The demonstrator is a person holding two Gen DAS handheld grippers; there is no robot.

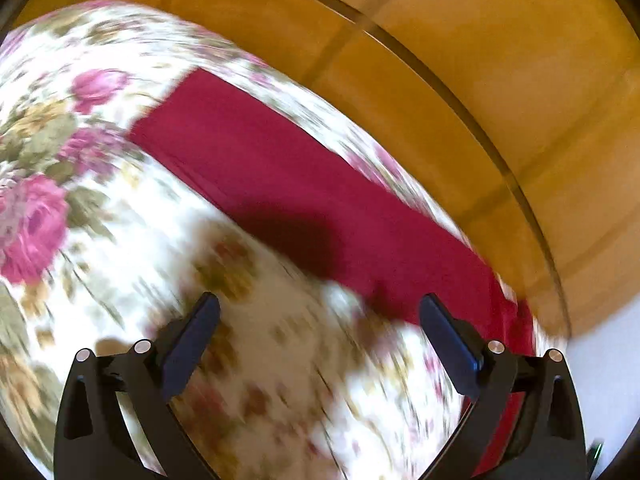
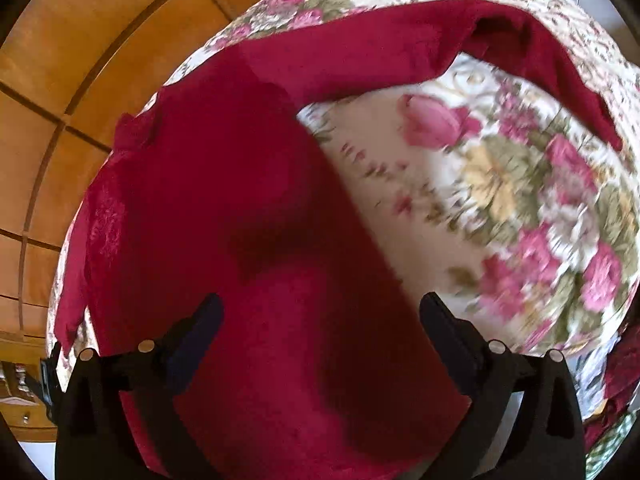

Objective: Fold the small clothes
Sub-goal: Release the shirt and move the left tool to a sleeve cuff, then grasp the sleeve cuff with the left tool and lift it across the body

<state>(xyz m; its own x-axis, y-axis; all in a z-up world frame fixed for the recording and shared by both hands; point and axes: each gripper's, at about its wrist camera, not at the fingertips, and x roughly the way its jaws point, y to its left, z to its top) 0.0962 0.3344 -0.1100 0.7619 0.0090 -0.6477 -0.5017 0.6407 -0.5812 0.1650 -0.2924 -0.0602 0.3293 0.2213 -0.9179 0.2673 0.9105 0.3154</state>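
A dark red garment [image 2: 224,184] lies spread on a floral bedspread [image 2: 520,184], with one long part [image 2: 360,52] stretching across the far side. In the left wrist view the red garment [image 1: 280,168] shows as a band along the bed's far edge. My left gripper [image 1: 320,304] is open and empty above the floral cover [image 1: 120,240], just short of the garment. My right gripper [image 2: 320,304] is open and empty, directly over the red cloth. Both views are motion-blurred.
A wooden wardrobe wall [image 1: 480,60] runs along the bed's far edge, and its panels also show in the right wrist view [image 2: 80,60]. More cloth [image 2: 616,400] lies at the right edge of the right wrist view. A wooden drawer unit [image 2: 20,396] is at lower left.
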